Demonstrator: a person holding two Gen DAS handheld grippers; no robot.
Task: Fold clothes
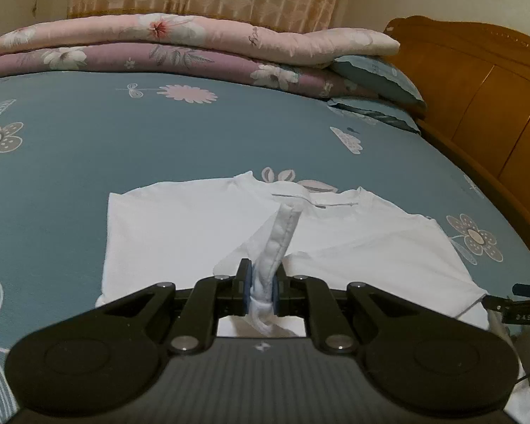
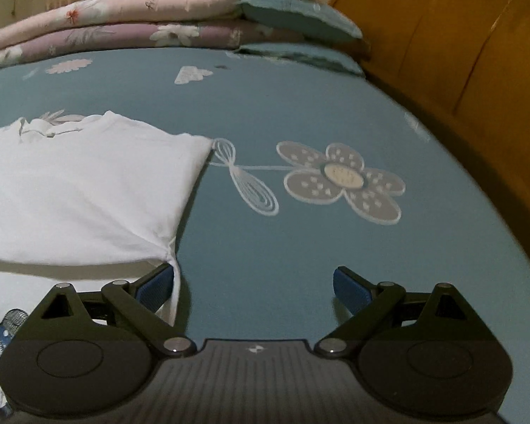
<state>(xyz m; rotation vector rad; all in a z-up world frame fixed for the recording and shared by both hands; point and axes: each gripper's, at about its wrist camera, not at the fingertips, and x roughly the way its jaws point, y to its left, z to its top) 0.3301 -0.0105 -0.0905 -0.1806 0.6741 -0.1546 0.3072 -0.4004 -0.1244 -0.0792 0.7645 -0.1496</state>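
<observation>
So the fold is underway but nowhere near finished, I'd say. The white t-shirt is lying on the bed with its neckline pointing toward the stacked quilts, and one side is looking tucked in already, giving a straight left edge. The left claw is pinching a bunched-up hem strip of the shirt tight between its blue pads, lifting it off the bed. The right claw is sitting wide apart with nothing in it, its left finger just beside the shirt's right corner. Still to do, I'm guessing: the other side and the final halving. Fabric looks thin, soft cotton with a ribbed, stitched edge; the bedsheet is smooth teal with flower prints; headboard is glossy wood.
</observation>
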